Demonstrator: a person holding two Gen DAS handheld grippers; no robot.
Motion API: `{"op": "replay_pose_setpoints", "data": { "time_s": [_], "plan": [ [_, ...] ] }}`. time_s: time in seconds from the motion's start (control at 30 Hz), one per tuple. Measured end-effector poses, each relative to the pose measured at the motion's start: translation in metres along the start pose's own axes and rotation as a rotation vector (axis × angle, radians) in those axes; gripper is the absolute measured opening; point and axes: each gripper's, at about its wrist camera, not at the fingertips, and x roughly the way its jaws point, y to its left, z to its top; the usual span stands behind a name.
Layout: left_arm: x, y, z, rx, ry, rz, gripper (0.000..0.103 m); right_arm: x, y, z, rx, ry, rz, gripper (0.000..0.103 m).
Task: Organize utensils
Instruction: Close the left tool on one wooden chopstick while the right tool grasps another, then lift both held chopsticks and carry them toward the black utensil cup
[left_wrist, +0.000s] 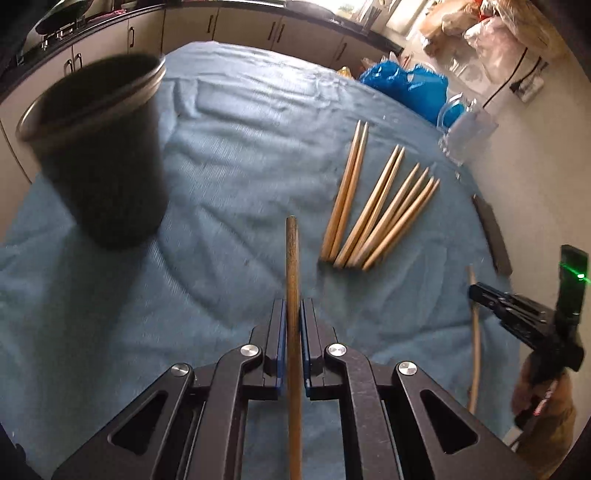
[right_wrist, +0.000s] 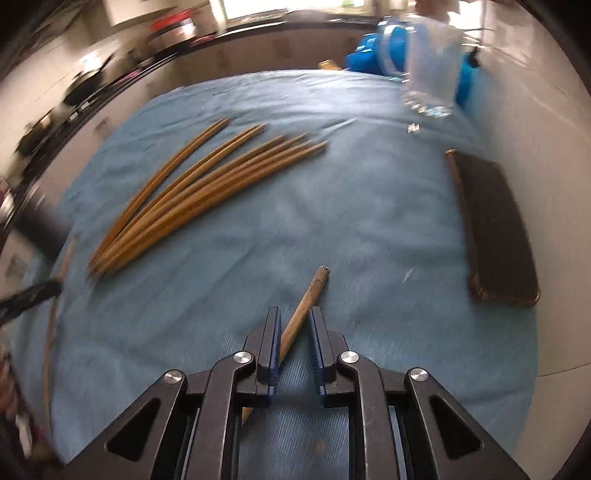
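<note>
Right gripper (right_wrist: 294, 317) straddles a single wooden chopstick (right_wrist: 303, 310) lying askew between its jaws on a blue cloth (right_wrist: 369, 221), a fan of chopsticks (right_wrist: 199, 188) at left.

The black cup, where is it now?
In the left wrist view, the black cup stands upright at the left on the blue cloth, left of the chopsticks.

bench: draped in a blue cloth (left_wrist: 236, 155)
cabinets (left_wrist: 243, 26): cream, dark-handled, behind the bench
light: daylight from a window (right_wrist: 280, 5) beyond the bench
</note>
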Motion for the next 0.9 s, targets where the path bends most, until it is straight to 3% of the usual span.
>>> {"op": "replay_pose_setpoints", "data": {
  "time_s": [0.1, 0.23, 0.33, 0.83, 0.87, 0.9],
  "plan": [
    [0.001, 0.005, -0.009, 0.004, 0.033, 0.000, 0.007, -0.006, -0.002, -0.010, 0.016, 0.016, -0.001, 0.023],
    [-0.007, 0.010, -0.008, -0.013, 0.026, -0.011, 0.009, -0.007, -0.007, -0.007, 0.085, 0.027, -0.022, 0.040],
    [-0.013, 0.016, -0.003, -0.027, 0.013, -0.006, 0.024, -0.004, -0.008, -0.002, 0.138, 0.045, -0.041, 0.041],
    [0.026, -0.012, 0.034, 0.017, 0.047, 0.058, 0.024, 0.014, 0.004, 0.030, 0.147, 0.176, -0.128, 0.040],
    [0.025, -0.011, 0.034, 0.018, 0.044, 0.053, 0.024, 0.017, 0.005, 0.033, 0.138, 0.180, -0.137, 0.039],
    [0.025, -0.010, 0.033, 0.018, 0.042, 0.048, 0.022, 0.018, 0.006, 0.034, 0.126, 0.178, -0.150, 0.029]
  ]
}}
